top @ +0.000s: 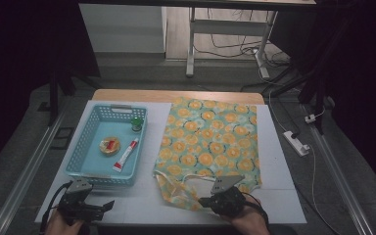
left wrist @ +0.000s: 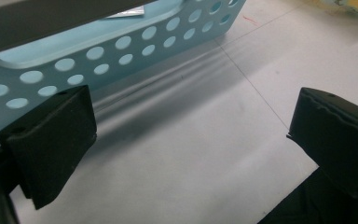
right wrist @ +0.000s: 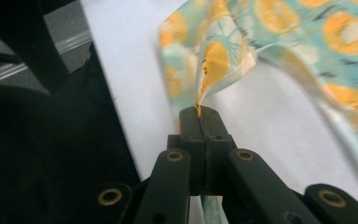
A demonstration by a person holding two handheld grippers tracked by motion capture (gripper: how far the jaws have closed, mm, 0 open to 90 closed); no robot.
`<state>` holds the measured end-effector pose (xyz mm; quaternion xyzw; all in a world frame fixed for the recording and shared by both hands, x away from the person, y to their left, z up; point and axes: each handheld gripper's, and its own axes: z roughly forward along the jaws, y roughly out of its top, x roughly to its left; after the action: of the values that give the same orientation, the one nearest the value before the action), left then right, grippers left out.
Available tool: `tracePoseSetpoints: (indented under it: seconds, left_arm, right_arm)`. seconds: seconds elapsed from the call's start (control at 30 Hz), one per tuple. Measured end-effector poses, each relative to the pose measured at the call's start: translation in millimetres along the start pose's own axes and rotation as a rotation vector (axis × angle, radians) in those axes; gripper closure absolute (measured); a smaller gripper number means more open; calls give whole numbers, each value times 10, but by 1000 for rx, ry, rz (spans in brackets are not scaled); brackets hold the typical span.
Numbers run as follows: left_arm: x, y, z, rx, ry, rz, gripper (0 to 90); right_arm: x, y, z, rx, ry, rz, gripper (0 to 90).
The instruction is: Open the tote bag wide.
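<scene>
— Dim room, dark drapes on both sides, a desk frame and loose cables on the floor past the far edge of the white-topped table (top: 284, 196). Where does the work sit?

— Start at the right gripper (right wrist: 200, 111). Its jaws are pressed together on a fold of the orange-patterned cloth (right wrist: 214, 65), which rises out of them as a thin pleat. In the high view that gripper (top: 210, 199) is at the cloth's near-left corner (top: 176, 188), where the fabric is bunched and a pale strap loops beside it.

— Why take it by the corner?

— My guess is that a corner gives a clean edge to lift or fold over, while the rest of the cloth (top: 210, 142) lies flat on the right half of the table.

— And the other hand?

— The left gripper (left wrist: 186, 140) is spread wide with nothing between its pads, hovering just above the bare tabletop. It is close to the near wall of the blue basket (left wrist: 121, 46), not touching it. From above, it (top: 105, 205) waits at the near-left, apart from the cloth, probably ready to take a second corner.

— What's in the basket?

— The basket (top: 78, 166) holds a white tube with a red end (top: 126, 154), a small round orange-and-red item (top: 109, 145) and a little green-topped thing (top: 136, 122) at the far corner. All lie well apart from the cloth.
</scene>
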<state>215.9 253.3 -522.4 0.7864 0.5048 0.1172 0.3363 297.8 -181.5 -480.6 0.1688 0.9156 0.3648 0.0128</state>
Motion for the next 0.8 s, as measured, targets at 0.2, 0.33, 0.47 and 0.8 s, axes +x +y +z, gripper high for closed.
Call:
tracePoseSetpoints:
  seconds: [0.2, 0.33, 0.47, 0.8]
  left_arm:
    - [2, 0, -2, 0, -1, -1, 5]
    - [4, 0, -1, 0, -1, -4, 5]
    - [5, 0, -1, -1, -1, -5, 5]
    - [10, 1, 0, -2, -2, -8, 5]
  right_arm:
    - [-227, 95, -54, -18, -6, 25, 891]
    - [-350, 141, -81, -29, -22, 37, 892]
    - [-469, 184, -102, -38, -38, 47, 892]
    - [-797, 276, -93, -57, -45, 95, 893]
